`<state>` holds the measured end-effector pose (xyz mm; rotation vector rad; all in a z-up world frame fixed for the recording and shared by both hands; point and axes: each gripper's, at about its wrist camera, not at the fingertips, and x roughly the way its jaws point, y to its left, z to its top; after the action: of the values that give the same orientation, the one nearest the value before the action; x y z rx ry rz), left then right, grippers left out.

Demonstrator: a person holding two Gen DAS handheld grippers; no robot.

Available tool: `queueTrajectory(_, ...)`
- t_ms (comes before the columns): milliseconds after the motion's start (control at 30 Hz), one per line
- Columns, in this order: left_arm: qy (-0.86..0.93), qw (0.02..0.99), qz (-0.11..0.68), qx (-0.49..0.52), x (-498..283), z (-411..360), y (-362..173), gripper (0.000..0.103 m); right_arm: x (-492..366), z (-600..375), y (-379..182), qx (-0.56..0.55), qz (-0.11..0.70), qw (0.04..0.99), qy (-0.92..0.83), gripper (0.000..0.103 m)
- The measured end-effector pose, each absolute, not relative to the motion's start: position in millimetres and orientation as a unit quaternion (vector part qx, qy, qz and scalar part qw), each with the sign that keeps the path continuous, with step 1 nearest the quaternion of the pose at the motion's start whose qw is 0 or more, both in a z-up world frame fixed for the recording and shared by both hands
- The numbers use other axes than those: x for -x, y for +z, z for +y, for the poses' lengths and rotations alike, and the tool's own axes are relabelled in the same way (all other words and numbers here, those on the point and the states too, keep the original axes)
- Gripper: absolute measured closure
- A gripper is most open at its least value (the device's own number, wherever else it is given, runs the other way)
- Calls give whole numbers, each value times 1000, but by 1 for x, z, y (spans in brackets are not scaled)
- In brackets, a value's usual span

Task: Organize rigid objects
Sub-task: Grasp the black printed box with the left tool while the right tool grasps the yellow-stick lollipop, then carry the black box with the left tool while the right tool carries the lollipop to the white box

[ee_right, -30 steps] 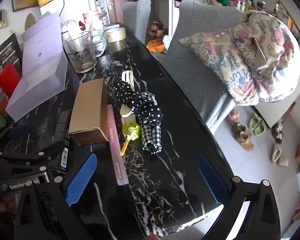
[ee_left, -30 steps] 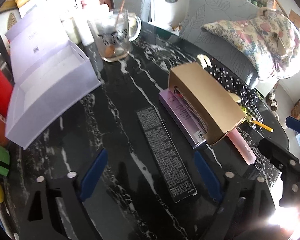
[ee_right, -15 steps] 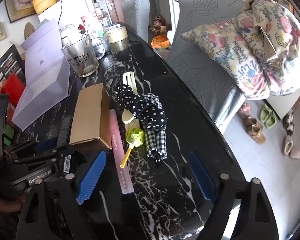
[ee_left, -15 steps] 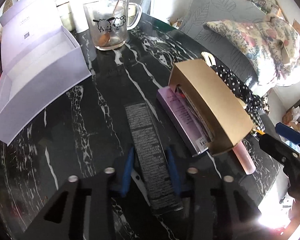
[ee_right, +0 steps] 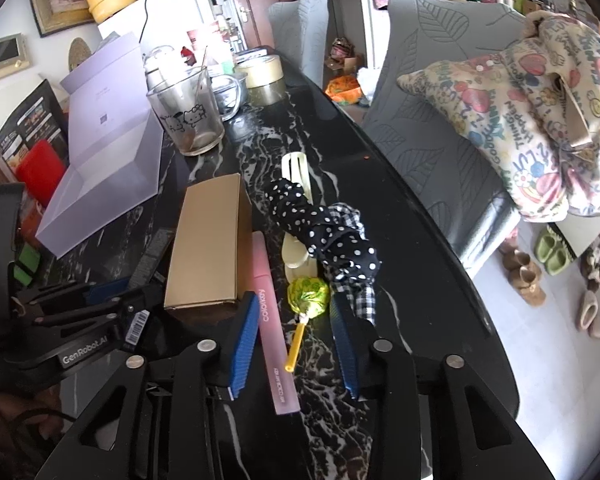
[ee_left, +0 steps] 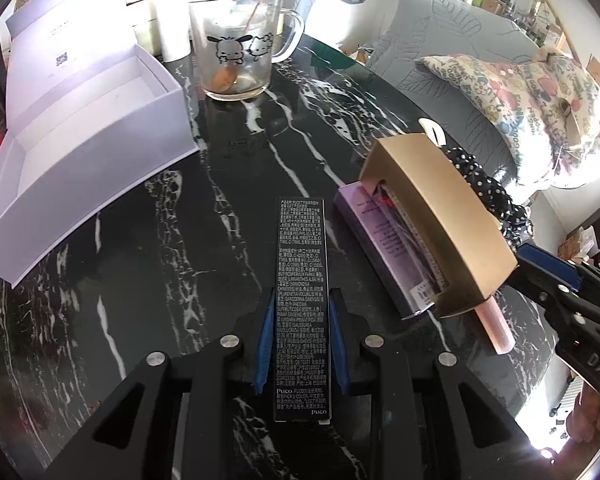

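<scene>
My left gripper [ee_left: 301,334] is shut on a long black carton with white print [ee_left: 302,280] that lies on the black marble table [ee_left: 148,272]. To its right lie a purple carton [ee_left: 384,248] and a gold cardboard box [ee_left: 440,216]. My right gripper [ee_right: 296,340] is open, its blue pads on either side of a pink tube [ee_right: 270,316] and a yellow-green lollipop [ee_right: 306,294]. The gold box [ee_right: 210,240] lies left of the tube. The left gripper [ee_right: 112,300] also shows in the right wrist view, holding the black carton [ee_right: 150,258].
An open white box [ee_left: 80,128] sits at the left. A glass mug with cartoon print [ee_left: 236,60] stands behind. A polka-dot cloth [ee_right: 324,236] and a cream clip [ee_right: 296,168] lie right of the tube. A grey chair with a patterned pillow [ee_right: 540,120] stands beside the table.
My left gripper has shut on the black carton and turned it straight. My right gripper has moved forward and narrowed around the pink tube and lollipop.
</scene>
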<state>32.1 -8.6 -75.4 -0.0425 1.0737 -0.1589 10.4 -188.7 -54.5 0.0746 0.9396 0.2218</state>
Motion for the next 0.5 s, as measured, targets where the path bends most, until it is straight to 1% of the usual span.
queueTrajectory(267, -68, 858, 509, 20, -33, -3, -76, 78, -22, -183, -70, -26, 469, 878, 91, 68)
queueTrajectory(300, -68, 858, 509, 20, -34, -3, -76, 78, -22, -183, -70, -27, 467, 879, 91, 71)
queueTrajectory(333, -68, 858, 508, 20, -34, -3, -76, 78, -22, -184, -70, -28, 466, 880, 90, 77)
queueTrajectory(367, -68, 858, 508, 20, -34, -3, -77, 78, -23, -185, -70, -31, 465, 881, 87, 79)
queueTrajectory(500, -69, 858, 508, 22, -34, -1, -76, 78, -22, -183, -71, -31, 461, 883, 84, 79)
